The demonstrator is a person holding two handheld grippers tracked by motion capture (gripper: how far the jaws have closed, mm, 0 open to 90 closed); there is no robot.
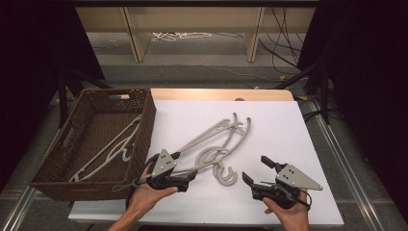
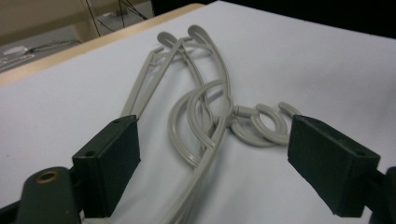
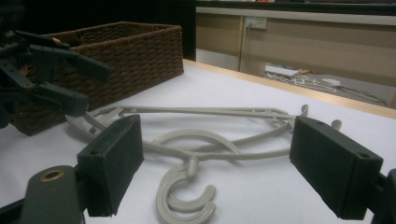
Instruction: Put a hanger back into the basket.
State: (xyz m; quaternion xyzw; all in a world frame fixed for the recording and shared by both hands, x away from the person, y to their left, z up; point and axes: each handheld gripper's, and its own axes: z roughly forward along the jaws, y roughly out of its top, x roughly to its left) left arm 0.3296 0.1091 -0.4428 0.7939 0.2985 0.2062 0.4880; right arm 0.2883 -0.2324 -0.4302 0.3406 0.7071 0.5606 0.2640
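Two or three grey plastic hangers lie tangled on the white table top, hooks toward the front. My left gripper is low at their near left end and open. In the left gripper view the hangers' arms run between the wide-apart pads without touching them. My right gripper stands open to the right of the hooks, nothing between its jaws. In the right gripper view the hangers and a hook lie just ahead, with the left gripper at the far left.
A brown wicker basket stands at the table's left edge with more pale hangers inside; it also appears in the right gripper view. Beyond the table's wooden far edge are the floor, cables and stand legs.
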